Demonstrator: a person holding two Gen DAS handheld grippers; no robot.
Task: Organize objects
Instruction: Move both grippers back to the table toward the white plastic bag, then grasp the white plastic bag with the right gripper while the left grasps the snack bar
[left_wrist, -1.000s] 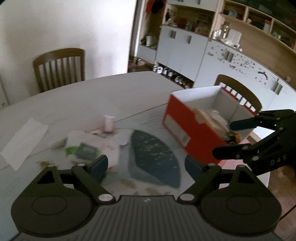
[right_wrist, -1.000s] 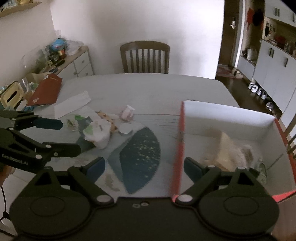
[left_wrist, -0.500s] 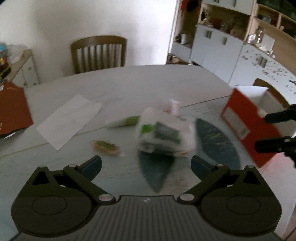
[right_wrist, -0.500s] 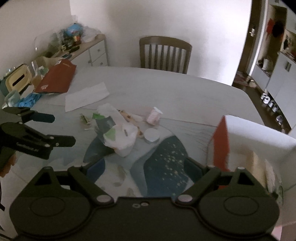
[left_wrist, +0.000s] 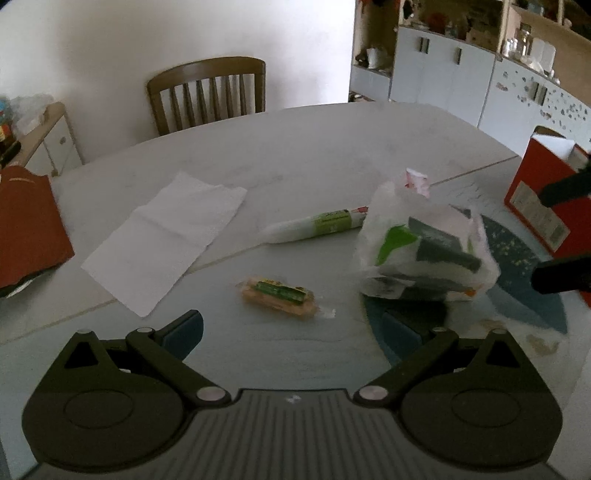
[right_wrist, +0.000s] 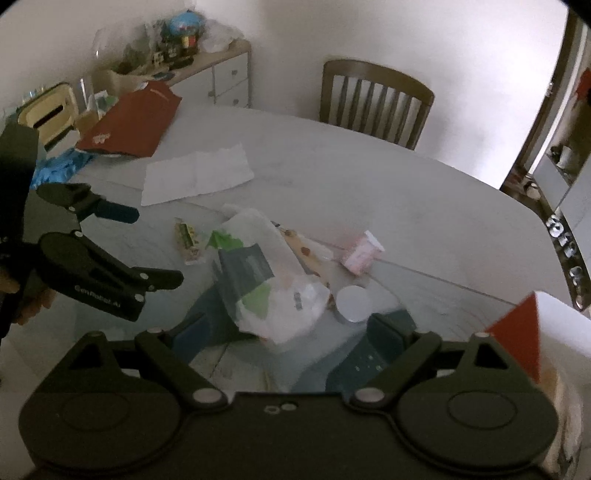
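On the pale round table (left_wrist: 332, 147), a loose heap of small things lies near the middle. A crumpled white plastic bag (left_wrist: 424, 243) with green and dark print sits on a dark blue patch of the table covering. Just beside it, a white tube with a green label (left_wrist: 314, 225) lies flat, one end touching or slipping under the bag's edge. A small orange snack packet (left_wrist: 277, 295) with a green label lies apart from both, closer to the left gripper (left_wrist: 291, 332). A pink carton (right_wrist: 360, 253) and a round white lid (right_wrist: 354, 304) rest beyond the bag in the right wrist view. A sheet of white paper (left_wrist: 166, 240) lies flat further out, and a dark red folder (right_wrist: 133, 122) sits near the table's edge. The red box (left_wrist: 543, 206) with white inside stands at the right side of the table.

The left gripper's fingers have just been opening and stand wide apart with nothing between them, above the table in front of the snack packet. The right gripper (right_wrist: 295, 328) hangs over the bag, its fingers also spread and empty. A wooden chair (left_wrist: 207, 92) stands behind the table.
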